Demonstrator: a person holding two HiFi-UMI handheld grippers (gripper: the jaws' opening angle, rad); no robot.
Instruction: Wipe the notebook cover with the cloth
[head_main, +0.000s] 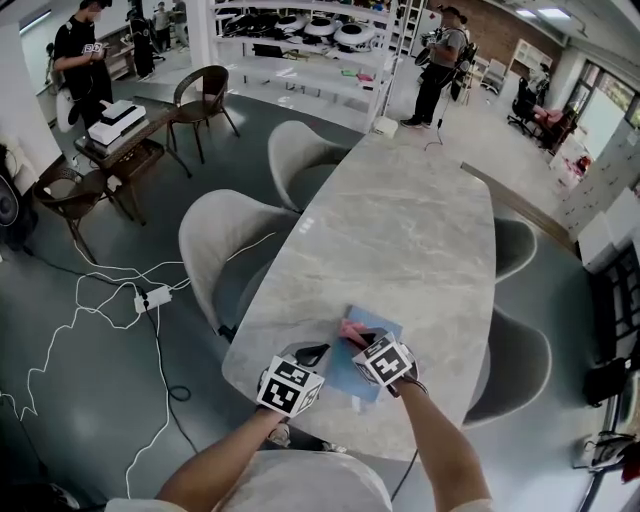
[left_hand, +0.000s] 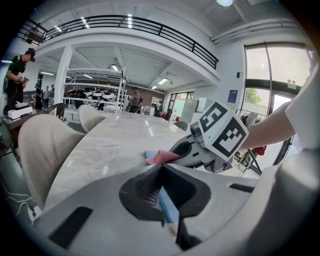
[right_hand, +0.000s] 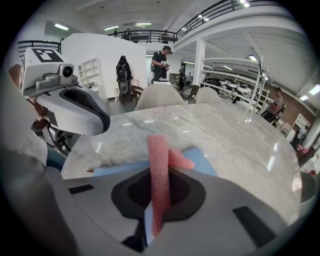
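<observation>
A light blue notebook (head_main: 346, 376) lies flat near the front end of the marble table (head_main: 400, 230). My left gripper (head_main: 318, 352) is shut on the notebook's left edge; in the left gripper view the blue edge (left_hand: 167, 206) runs between its closed jaws. My right gripper (head_main: 362, 340) is shut on a pink cloth (head_main: 351, 329), which is over the notebook's far part. In the right gripper view the cloth (right_hand: 157, 170) stands up between the jaws, its loose end folded onto the blue cover (right_hand: 202, 159). The two grippers are close together.
Grey shell chairs (head_main: 225, 240) stand along the table's left side, another chair (head_main: 520, 370) at the right. Cables and a power strip (head_main: 152, 297) lie on the floor at the left. A person (head_main: 440, 65) stands beyond the table's far end, another person (head_main: 82, 60) at the far left.
</observation>
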